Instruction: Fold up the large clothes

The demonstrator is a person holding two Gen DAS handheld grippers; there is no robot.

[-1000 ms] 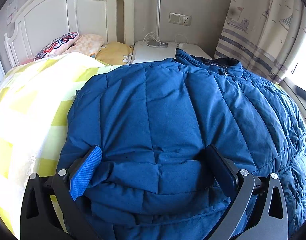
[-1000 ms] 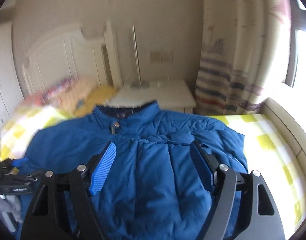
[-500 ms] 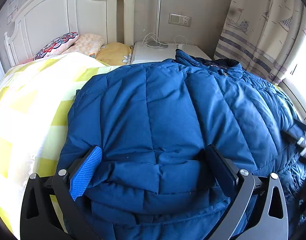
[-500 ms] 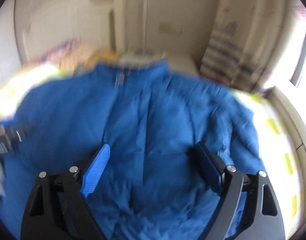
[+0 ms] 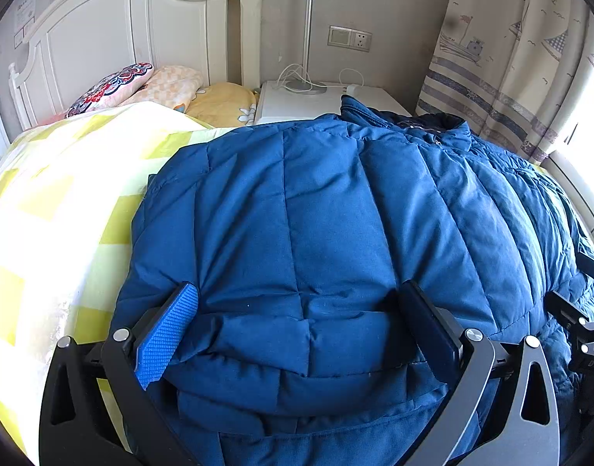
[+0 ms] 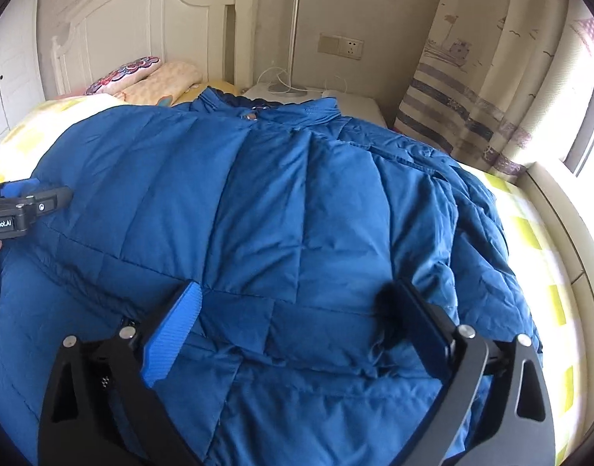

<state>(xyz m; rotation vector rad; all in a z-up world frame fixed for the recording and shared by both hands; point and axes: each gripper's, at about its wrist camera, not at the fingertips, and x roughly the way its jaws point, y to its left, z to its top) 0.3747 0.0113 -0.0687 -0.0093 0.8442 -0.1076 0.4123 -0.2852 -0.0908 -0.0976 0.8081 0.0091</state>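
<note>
On the bed: puffy blue quilted jacket (image 6: pixel 297 213), collar toward headboard.
Right gripper (image 6: pixel 293 322): jaws opening, astride hem, grasping nothing.
Left gripper (image 5: pixel 297 326): spread wide, released.

One blue quilted jacket (image 5: pixel 316 233) spread over one bed under a yellow-and-white checked cover (image 5: pixel 56 202). Three pillows at the far left by one white headboard (image 5: pixel 134 31): a red-and-blue patterned one (image 5: pixel 110 87), a pale orange checked one (image 5: pixel 169 87) and a yellow one (image 5: pixel 223 103). Beyond the jacket, one white bedside table (image 5: pixel 297 105) bearing one slim metal lamp (image 5: pixel 308 31), one wall socket panel (image 5: pixel 349 39) above it, one sailboat-print curtain (image 5: pixel 502 50) at the far right, and two grippers, the left gripper (image 5: pixel 297 322) and the right gripper (image 6: pixel 297 318).
</note>
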